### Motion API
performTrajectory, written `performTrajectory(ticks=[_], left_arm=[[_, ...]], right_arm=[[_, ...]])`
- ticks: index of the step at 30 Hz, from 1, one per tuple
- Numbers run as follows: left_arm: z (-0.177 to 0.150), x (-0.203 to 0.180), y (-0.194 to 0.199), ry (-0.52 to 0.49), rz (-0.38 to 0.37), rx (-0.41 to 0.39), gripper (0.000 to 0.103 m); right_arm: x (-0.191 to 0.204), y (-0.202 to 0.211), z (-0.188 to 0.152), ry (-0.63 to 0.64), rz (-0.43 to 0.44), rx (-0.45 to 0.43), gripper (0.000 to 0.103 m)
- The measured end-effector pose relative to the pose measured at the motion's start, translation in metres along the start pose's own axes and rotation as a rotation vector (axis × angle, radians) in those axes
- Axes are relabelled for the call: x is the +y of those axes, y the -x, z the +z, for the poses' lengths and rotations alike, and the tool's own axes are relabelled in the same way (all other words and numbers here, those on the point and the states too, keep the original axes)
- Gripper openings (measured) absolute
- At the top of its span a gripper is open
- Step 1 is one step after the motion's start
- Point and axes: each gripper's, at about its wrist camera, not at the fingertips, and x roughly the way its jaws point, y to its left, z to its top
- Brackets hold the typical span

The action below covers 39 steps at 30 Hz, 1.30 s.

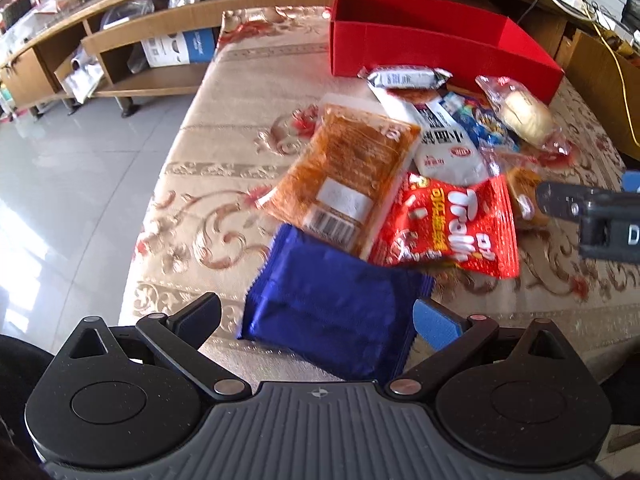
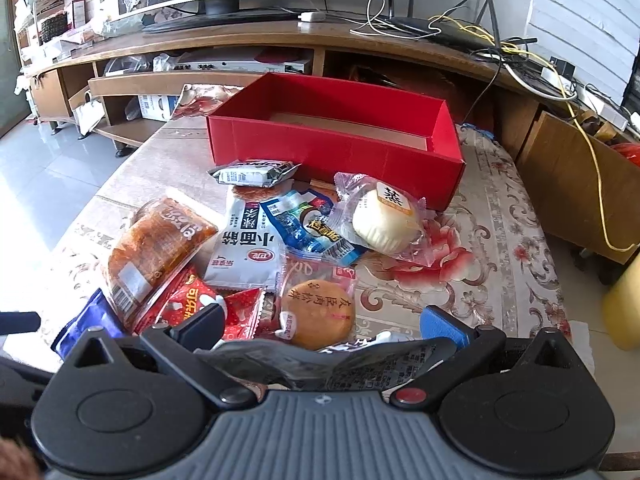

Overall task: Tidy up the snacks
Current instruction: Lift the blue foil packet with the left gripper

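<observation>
— Fingers of the left gripper (image 1: 316, 322), how do they stand?
— Spread wide, with the blue packet (image 1: 332, 308) lying flat between them on the patterned tablecloth (image 1: 188, 200); neither pad presses it.
— And the right gripper (image 2: 320, 330)?
— Also spread. A dark crinkled wrapper (image 2: 320, 364) lies between its fingers, right against its body; whether the pads touch it I cannot tell.
— Just ahead of the right gripper?
— A round brown cake in clear wrap (image 2: 318, 314), and to its left the red Trolli bag (image 2: 192, 300).
— Beyond those?
— The orange snack pack (image 1: 344, 176) leans over the blue packet's far edge and over the red bag. Further on sit a white noodle packet (image 2: 246, 248), a blue-and-white pouch (image 2: 308, 224), and a pale steamed bun in clear wrap (image 2: 386, 220), ahead and to the right.
— Farthest?
— A silver wrapped bar (image 2: 254, 174), just in front of the red box (image 2: 336, 148), open-topped; what shows of its brown floor is bare. Behind it stands a wooden TV cabinet (image 2: 200, 80).
</observation>
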Motion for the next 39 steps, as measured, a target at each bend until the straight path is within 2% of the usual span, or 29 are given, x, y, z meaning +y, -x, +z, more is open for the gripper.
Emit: performTrajectory(ticks=[5, 12, 16, 20, 26, 30, 31, 33, 35, 39], left_arm=[[-0.001, -0.002, -0.014, -0.004, 0.007, 0.059, 0.101], [-0.001, 0.011, -0.014, 0.122, -0.057, 0.105, 0.101], [0.004, 0.009, -0.022, 0.149, -0.066, 0.126, 0.102], [0.012, 0.008, -0.027, 0.159, -0.050, 0.110, 0.102], [0.032, 0.004, -0.041, 0.128, -0.007, 0.044, 0.102], [0.041, 0.006, -0.046, 0.115, 0.037, 0.017, 0.092], [0.042, 0.009, -0.044, 0.120, 0.031, 0.018, 0.087], [0.043, 0.015, -0.038, 0.134, -0.020, 0.025, 0.089], [0.042, 0.017, -0.031, 0.085, -0.076, 0.040, 0.090], [0.034, 0.005, -0.018, -0.133, -0.077, 0.033, 0.099]], right_arm=[[-0.001, 0.001, -0.001, -0.005, 0.011, 0.003, 0.103], [-0.005, 0.005, 0.001, -0.022, 0.026, -0.006, 0.103], [-0.006, 0.005, 0.001, -0.026, 0.034, -0.007, 0.103], [-0.006, 0.007, 0.001, -0.029, 0.042, -0.008, 0.103], [-0.007, 0.007, 0.001, -0.035, 0.046, -0.009, 0.103], [-0.009, 0.008, 0.001, -0.042, 0.045, -0.010, 0.103], [-0.008, 0.008, 0.002, -0.042, 0.047, -0.011, 0.103], [-0.008, 0.008, 0.002, -0.043, 0.050, -0.011, 0.103], [-0.008, 0.009, 0.002, -0.046, 0.057, -0.011, 0.103], [-0.008, 0.010, 0.003, -0.046, 0.068, -0.013, 0.103]])
